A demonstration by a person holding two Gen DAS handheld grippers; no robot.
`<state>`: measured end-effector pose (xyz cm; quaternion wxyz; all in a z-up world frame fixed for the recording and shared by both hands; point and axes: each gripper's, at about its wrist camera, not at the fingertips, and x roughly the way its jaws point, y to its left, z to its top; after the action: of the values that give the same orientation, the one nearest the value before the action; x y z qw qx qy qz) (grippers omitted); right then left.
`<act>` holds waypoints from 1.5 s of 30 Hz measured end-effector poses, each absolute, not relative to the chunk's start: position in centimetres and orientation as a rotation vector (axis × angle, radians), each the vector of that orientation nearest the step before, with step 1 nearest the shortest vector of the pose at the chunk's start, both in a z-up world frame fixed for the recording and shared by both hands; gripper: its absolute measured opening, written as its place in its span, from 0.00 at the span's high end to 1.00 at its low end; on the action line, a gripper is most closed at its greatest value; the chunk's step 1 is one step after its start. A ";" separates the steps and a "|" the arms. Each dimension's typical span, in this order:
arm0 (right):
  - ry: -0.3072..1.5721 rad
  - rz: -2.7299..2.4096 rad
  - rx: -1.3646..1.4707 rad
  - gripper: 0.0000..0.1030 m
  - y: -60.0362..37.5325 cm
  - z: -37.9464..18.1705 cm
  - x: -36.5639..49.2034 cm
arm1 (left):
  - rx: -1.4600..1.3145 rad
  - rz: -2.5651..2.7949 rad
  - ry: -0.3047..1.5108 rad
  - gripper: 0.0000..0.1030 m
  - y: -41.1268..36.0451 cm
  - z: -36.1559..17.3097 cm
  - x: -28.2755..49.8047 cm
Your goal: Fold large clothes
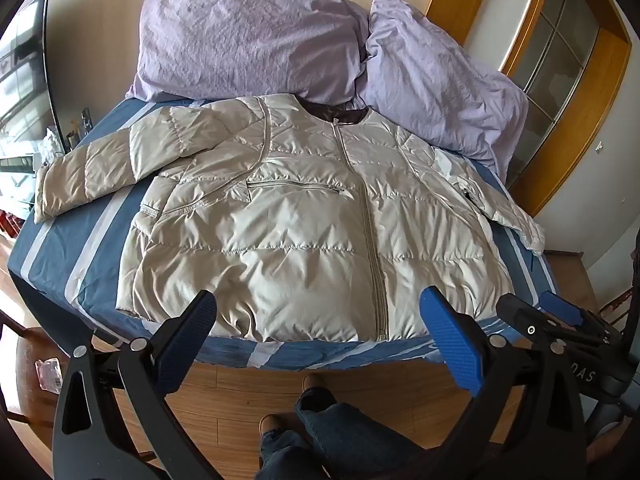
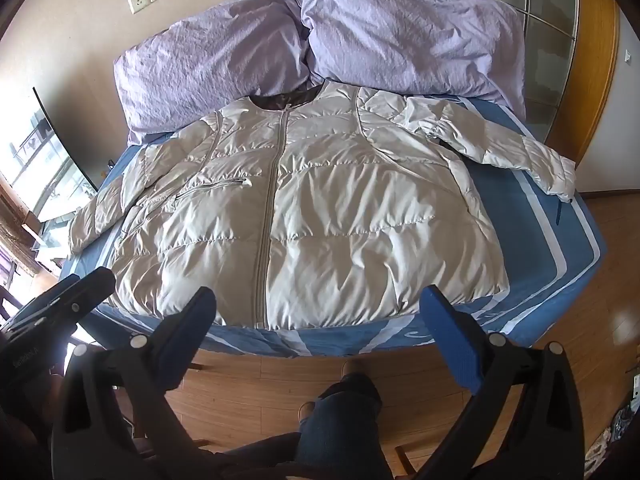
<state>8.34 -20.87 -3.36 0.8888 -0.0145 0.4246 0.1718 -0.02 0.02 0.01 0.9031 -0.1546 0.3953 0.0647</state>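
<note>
A beige quilted puffer jacket (image 1: 304, 224) lies flat and zipped, front up, on the bed, hem toward me and collar toward the pillows. Both sleeves are spread out to the sides. It also shows in the right wrist view (image 2: 312, 216). My left gripper (image 1: 318, 304) is open and empty, held above the bed's near edge just short of the hem. My right gripper (image 2: 320, 300) is open and empty at the same height, to the right of the left one. Each gripper shows at the edge of the other's view.
The bed has a blue sheet with pale stripes (image 1: 60, 256). Two lilac pillows (image 1: 248, 40) lean against the wall behind the jacket. The wooden floor (image 1: 240, 396) and the person's legs are below me. A wooden door frame (image 1: 600, 92) stands at the right.
</note>
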 end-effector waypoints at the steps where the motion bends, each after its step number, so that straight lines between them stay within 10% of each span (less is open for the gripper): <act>1: 0.882 0.356 -0.030 0.02 -20.9 -3.3 8.3 | -0.318 0.134 0.818 0.01 0.0 0.0 0.0; 45: 0.881 0.358 -0.028 0.02 -21.0 -3.3 8.3 | -0.317 0.136 0.820 0.01 0.0 0.0 0.0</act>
<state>8.33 -20.96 -3.27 0.8890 -0.0134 0.4240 0.1724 -0.01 0.01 0.00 0.9027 -0.1532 0.3966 0.0659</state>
